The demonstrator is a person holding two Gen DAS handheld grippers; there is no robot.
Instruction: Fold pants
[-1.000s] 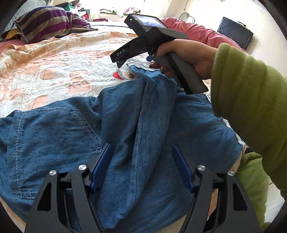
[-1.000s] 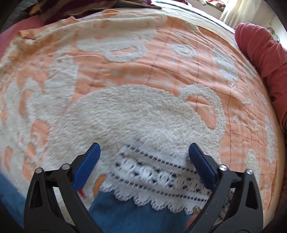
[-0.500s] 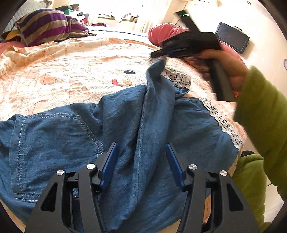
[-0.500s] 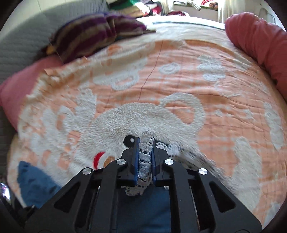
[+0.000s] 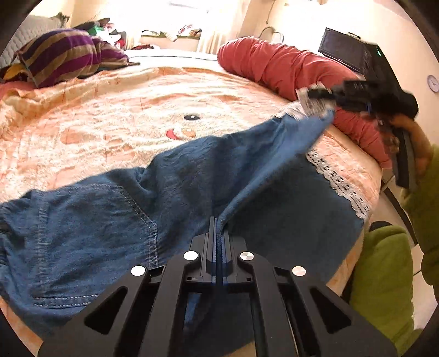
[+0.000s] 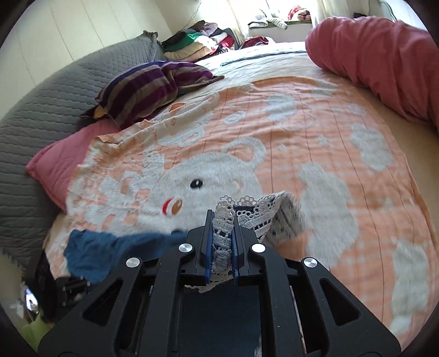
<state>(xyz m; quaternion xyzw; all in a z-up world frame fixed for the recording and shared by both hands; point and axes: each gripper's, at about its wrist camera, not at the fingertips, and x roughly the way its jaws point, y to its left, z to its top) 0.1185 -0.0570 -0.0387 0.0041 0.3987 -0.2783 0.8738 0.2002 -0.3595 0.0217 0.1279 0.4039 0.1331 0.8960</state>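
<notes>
Denim pants (image 5: 192,175) stretch between both clenched tools: left tool (image 5: 218,228) pinches a fold, raised right tool (image 6: 222,241) the lace hem (image 6: 225,219).

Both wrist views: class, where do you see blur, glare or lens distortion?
Left wrist view: right gripper smeared by motion, window washed out by glare. Right wrist view: lace hem blurred beside the jaws. Both: fisheye bends the bed, dark corners.

Showed a bed (image 6: 315,131) under an orange bear-print blanket, a grey quilted headboard (image 6: 41,109) at left, and bright windows (image 5: 192,16) at top.
</notes>
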